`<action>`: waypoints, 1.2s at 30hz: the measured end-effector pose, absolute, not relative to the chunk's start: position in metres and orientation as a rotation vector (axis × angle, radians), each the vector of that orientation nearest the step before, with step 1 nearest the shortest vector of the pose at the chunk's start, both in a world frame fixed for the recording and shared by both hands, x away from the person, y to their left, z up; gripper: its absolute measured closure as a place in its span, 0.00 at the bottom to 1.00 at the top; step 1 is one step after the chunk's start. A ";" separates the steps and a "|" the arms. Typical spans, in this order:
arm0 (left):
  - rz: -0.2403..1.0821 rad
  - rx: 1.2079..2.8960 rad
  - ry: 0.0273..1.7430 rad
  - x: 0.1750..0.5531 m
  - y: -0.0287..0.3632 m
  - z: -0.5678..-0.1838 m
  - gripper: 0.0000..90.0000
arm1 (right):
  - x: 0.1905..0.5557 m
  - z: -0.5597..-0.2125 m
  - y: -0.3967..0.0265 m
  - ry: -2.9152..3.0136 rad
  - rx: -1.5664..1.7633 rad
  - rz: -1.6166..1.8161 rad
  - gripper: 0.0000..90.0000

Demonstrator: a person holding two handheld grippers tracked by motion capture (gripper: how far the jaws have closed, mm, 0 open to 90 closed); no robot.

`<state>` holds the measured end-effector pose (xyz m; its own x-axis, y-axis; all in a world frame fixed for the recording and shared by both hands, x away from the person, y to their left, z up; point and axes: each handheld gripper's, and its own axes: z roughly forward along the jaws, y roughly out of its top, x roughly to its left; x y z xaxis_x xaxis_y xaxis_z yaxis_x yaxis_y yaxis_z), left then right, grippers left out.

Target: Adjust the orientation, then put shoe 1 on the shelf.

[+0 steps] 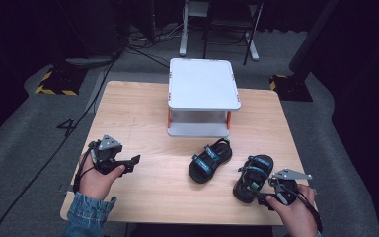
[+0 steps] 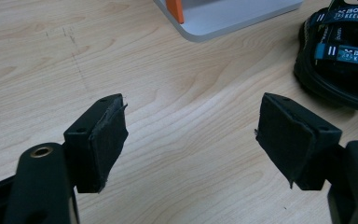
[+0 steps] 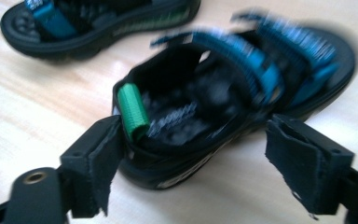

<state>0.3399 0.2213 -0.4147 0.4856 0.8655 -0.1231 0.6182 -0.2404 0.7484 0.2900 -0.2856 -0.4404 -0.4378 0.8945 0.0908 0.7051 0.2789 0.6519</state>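
A light wooden table takes up the middle of the high view, on grey carpet in a dark room. At the table's far centre stands a white two-tier shelf with orange posts, its upper board wide and bare, its lower board just above the tabletop.

Two black sandals with blue straps lie on the near right part of the table, close together but apart. The left sandal lies in front of the shelf, its toe towards the shelf. The right sandal lies near the table's right front corner, its heel towards the person; in the right gripper view a green heel loop stands out on its heel strap.

The right gripper, held in the person's hand at the near right edge, sits at the heel of the right sandal. In the right gripper view its jaws stand wide apart with the sandal's heel between them; the left pad is at or just beside the heel, and whether it touches I cannot tell, while the right pad stands clear of the sole.

The left gripper is held at the near left, well apart from both sandals, over bare wood. In the left gripper view its jaws are spread wide with nothing between them.
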 end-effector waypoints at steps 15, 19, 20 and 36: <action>0.406 1.969 1.226 0.340 0.221 -0.415 0.27 | 0.295 -0.447 -0.291 2.393 1.482 0.861 0.69; 0.407 1.969 1.225 0.341 0.220 -0.416 0.27 | 0.294 -0.444 -0.294 2.385 1.442 0.848 0.83; 0.406 1.967 1.229 0.341 0.220 -0.416 0.27 | 0.295 -0.443 -0.294 2.381 1.451 0.846 0.84; 0.411 1.956 1.247 0.337 0.226 -0.417 0.27 | 0.293 -0.417 -0.300 2.282 1.376 1.014 0.88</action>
<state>0.3373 0.2259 -0.4168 0.4700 0.8735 -0.1273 0.6264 -0.2284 0.7453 0.2928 -0.2997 -0.4168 -0.5016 0.8585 0.1068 0.6547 0.2960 0.6955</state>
